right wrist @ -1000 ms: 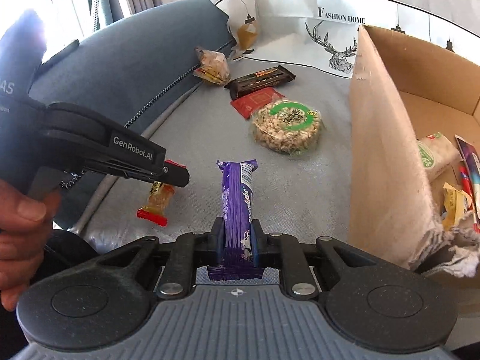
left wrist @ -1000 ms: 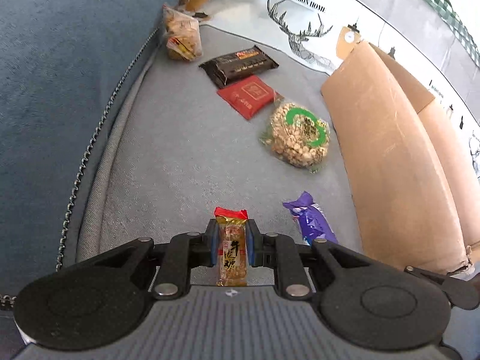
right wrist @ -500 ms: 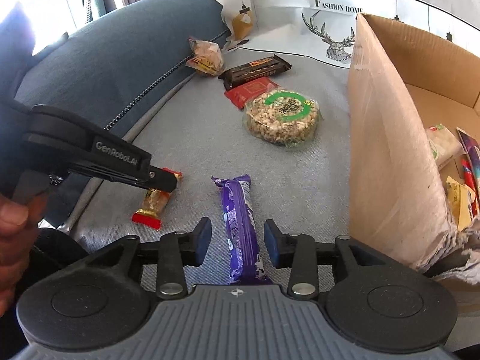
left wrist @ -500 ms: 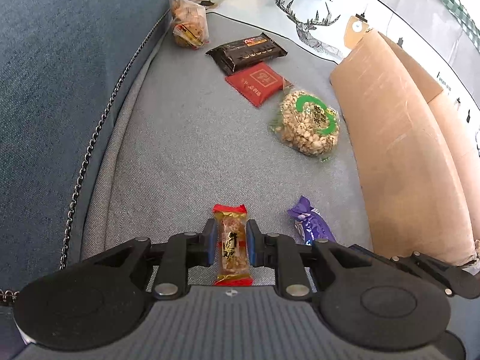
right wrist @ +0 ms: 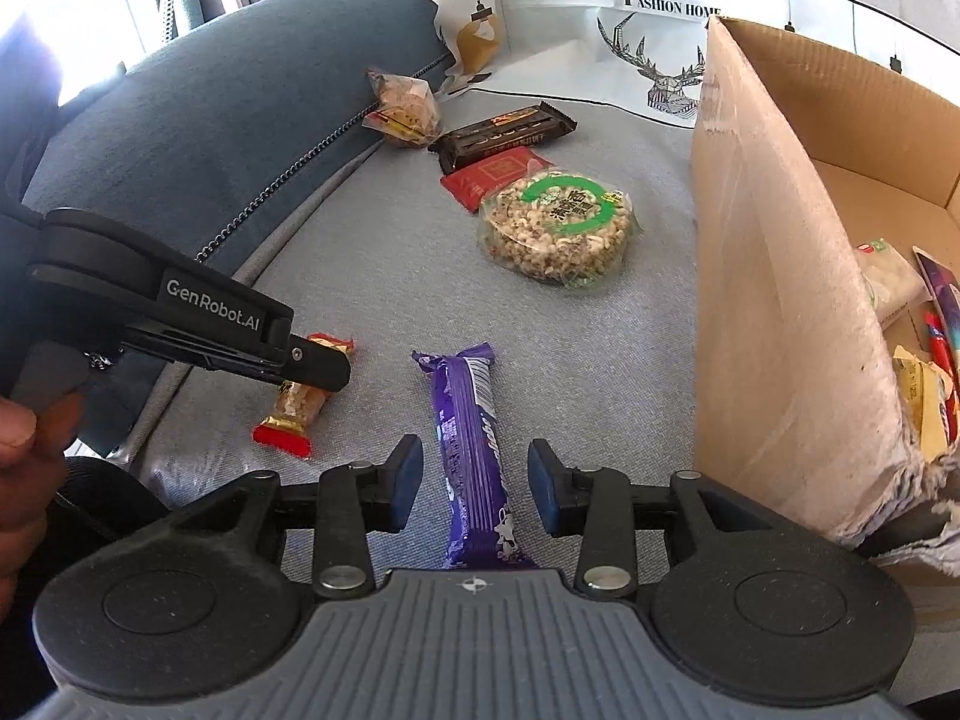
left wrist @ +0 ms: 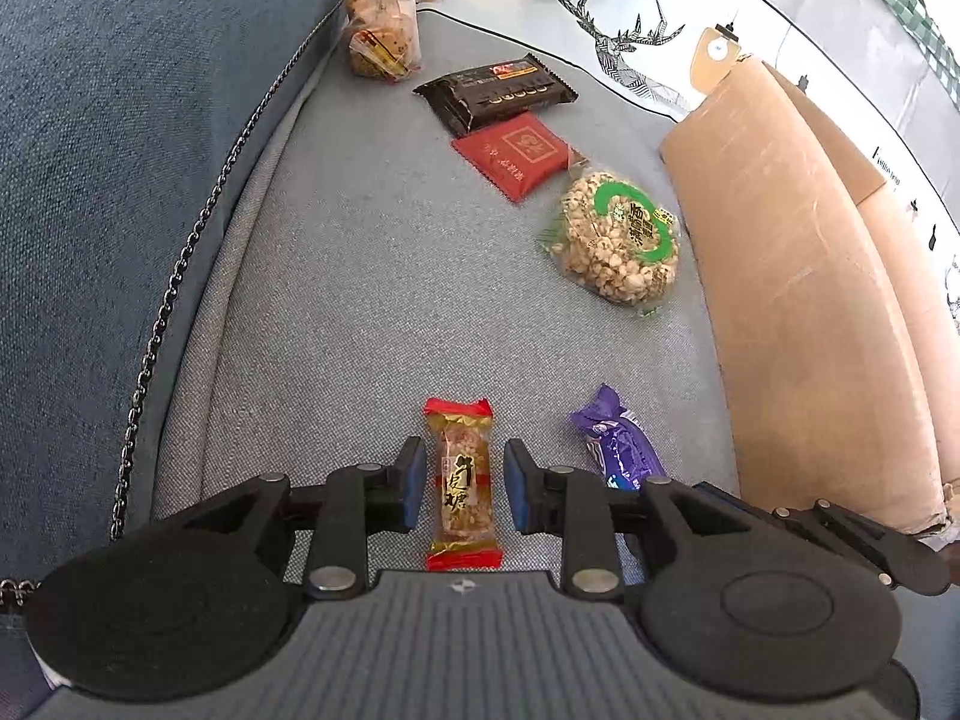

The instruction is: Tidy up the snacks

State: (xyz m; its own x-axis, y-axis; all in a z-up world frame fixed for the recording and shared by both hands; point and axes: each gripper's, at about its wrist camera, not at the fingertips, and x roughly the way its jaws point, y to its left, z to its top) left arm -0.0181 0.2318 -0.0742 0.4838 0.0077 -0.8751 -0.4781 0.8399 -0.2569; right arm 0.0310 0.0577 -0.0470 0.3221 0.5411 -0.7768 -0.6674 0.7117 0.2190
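A small red-and-gold candy (left wrist: 459,426) lies on the grey sofa seat between the fingers of my left gripper (left wrist: 463,462). Its jaws are opening, and a gap shows on each side of the wrapper. In the right wrist view a purple snack bar (right wrist: 471,420) lies lengthwise between the fingers of my right gripper (right wrist: 475,456). That gripper is open, with both pads clear of the bar. The same view shows the left gripper (right wrist: 324,369) from the side over the candy (right wrist: 294,414). The open cardboard box (right wrist: 774,300) stands to the right and holds several snacks.
Farther along the seat lie a round puffed-grain pack (left wrist: 618,240), a red packet (left wrist: 513,150), a dark bar (left wrist: 498,90) and a clear cookie bag (left wrist: 381,36). The blue backrest (left wrist: 120,150) rises on the left. A hand (right wrist: 24,438) holds the left gripper.
Both grippers were shut on their snacks a second ago. The right jaws opened first, then the left; the candy and purple bar now rest loose on the seat.
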